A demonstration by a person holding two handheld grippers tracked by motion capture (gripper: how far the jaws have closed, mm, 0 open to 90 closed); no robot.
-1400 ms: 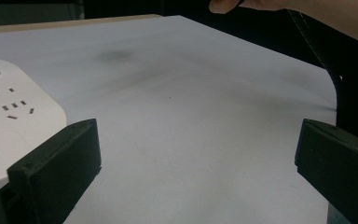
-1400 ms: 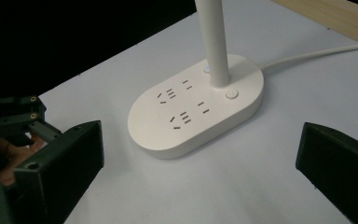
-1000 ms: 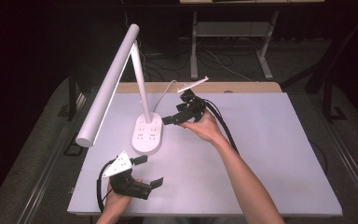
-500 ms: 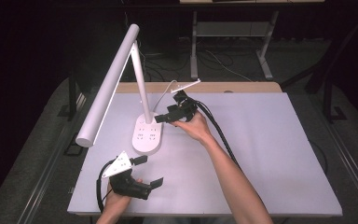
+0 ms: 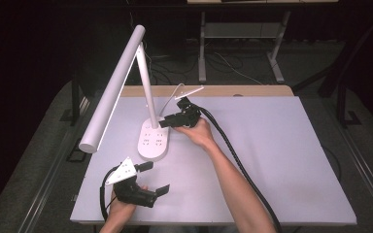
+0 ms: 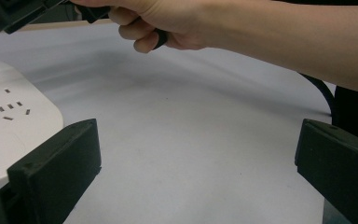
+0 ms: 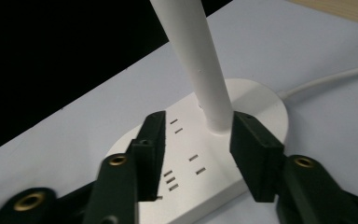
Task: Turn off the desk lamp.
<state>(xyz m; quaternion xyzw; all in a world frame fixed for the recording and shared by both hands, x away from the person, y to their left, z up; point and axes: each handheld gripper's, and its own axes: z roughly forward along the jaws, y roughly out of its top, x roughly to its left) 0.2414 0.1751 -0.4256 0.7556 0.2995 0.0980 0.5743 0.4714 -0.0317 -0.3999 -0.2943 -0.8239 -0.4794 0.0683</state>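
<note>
Near the desk's far edge, left of its middle, the right gripper (image 7: 196, 149) is held over the desk lamp's base (image 7: 205, 179); its jaws have just been closing, pinching nothing. Just beyond them the lamp's stem (image 7: 193, 56) rises, steeply tilted. The left gripper (image 5: 148, 178), spread wide, is kept well apart near the desk's near-left corner.

the right gripper (image 7: 196, 156) hangs low over the white lamp base (image 7: 261, 100), its two black fingers (image 7: 254, 156) having just been closing, with a gap left between them. the lamp's white stem (image 7: 193, 56) rises from the base just beyond the fingertips, not pressed by either. socket slots (image 7: 184, 161) in the base lie between the fingers. a white cord (image 7: 326, 79) runs from the base across the pale bench (image 7: 74, 126).
</note>
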